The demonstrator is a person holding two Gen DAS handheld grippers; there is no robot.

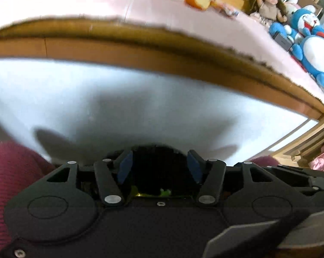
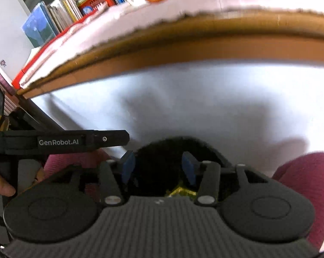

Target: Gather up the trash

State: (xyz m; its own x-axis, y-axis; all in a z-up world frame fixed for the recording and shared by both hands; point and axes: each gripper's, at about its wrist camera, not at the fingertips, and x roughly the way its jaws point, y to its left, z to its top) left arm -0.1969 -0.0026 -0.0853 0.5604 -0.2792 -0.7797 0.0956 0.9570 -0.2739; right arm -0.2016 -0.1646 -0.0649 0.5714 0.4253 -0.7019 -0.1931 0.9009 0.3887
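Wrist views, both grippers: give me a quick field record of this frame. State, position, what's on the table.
left gripper: open, nothing visibly between the blue pads, held below the table edge
right gripper: open, nothing visibly gripped, also below the table edge
table: wooden edge, pink cover on top, white panel beneath
on table: orange-and-white item, blurred, and colourful bits behind it; identity unclear
background: doll, blue plush toy, books
person: maroon sleeve
image quality: motion blur
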